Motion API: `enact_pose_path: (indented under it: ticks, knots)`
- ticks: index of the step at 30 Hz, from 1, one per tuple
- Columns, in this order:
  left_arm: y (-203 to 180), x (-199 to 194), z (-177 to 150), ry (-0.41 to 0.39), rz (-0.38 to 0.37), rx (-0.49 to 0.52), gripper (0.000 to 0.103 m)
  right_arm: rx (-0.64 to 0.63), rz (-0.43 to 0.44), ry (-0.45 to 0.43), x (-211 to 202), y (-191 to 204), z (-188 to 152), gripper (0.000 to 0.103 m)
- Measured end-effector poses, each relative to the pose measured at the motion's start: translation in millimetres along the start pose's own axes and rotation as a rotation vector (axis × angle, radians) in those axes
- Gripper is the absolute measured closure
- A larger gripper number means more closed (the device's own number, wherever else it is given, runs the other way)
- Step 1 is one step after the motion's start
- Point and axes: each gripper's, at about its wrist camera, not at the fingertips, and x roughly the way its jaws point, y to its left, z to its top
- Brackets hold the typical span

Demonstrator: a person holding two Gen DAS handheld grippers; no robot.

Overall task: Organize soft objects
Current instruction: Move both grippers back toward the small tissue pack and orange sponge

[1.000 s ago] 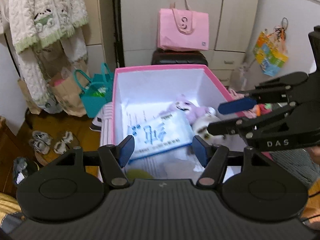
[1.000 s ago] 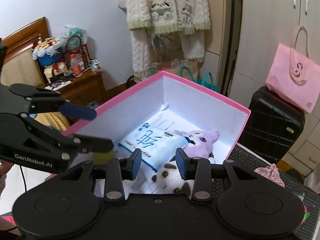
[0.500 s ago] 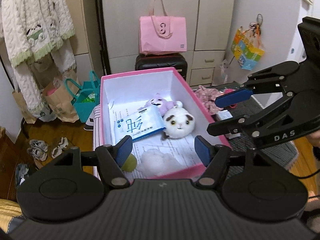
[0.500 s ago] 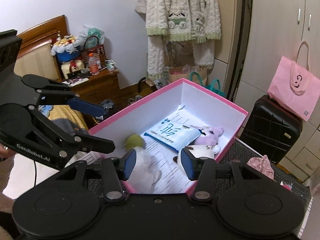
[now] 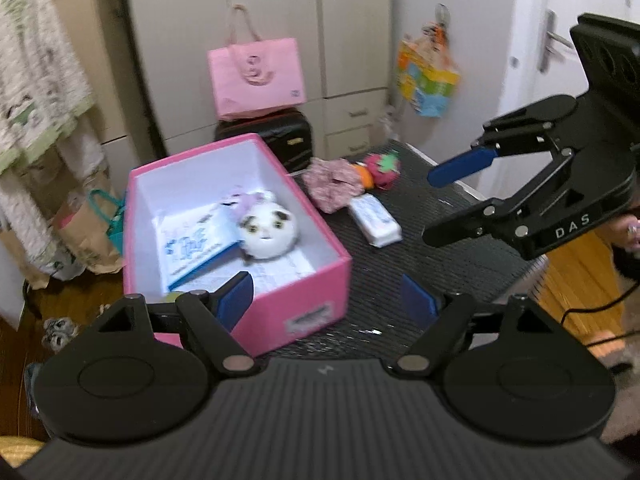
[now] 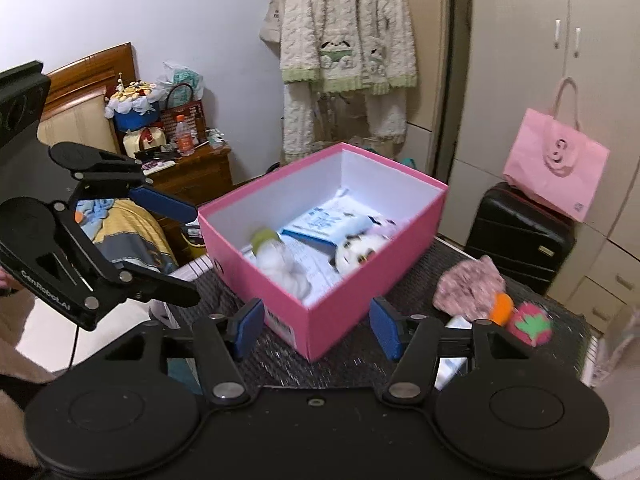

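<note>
Pink box (image 6: 320, 248) on a dark woven table (image 5: 440, 256), wardrobe (image 6: 520, 80) behind.

We see a round white plush (image 5: 269, 231), a blue-print packet (image 5: 196, 242) and a white fluffy lump (image 6: 286, 266) inside the box; at its 2 o'clock, on the table, lie pink fabric (image 5: 334, 184), a strawberry toy (image 5: 383, 165) and a white pack (image 5: 376, 220). We hold our left gripper (image 5: 327, 300) and right gripper (image 6: 316, 324) above the near edge, both spread apart and empty.

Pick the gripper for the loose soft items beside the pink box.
Right gripper, probably: open, and the strawberry plush and pink floral cloth lie on its side; the pink cardboard box fronts the open left gripper.
</note>
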Motion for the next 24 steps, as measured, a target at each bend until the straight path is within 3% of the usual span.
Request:
enact_pose_path:
  ticks: [11, 24]
  knots:
    - [-61.1, 35.4, 2.0, 0.029, -0.111, 0.105, 0.017, 0.084, -0.054, -0.004, -29.2, -24.6, -65.0, 0.036]
    - [-102.4, 103.8, 8.4, -0.013, -0.102, 0.105, 0.017, 0.223, -0.121, -0.055, -19.9, -92.7, -110.0, 0.036]
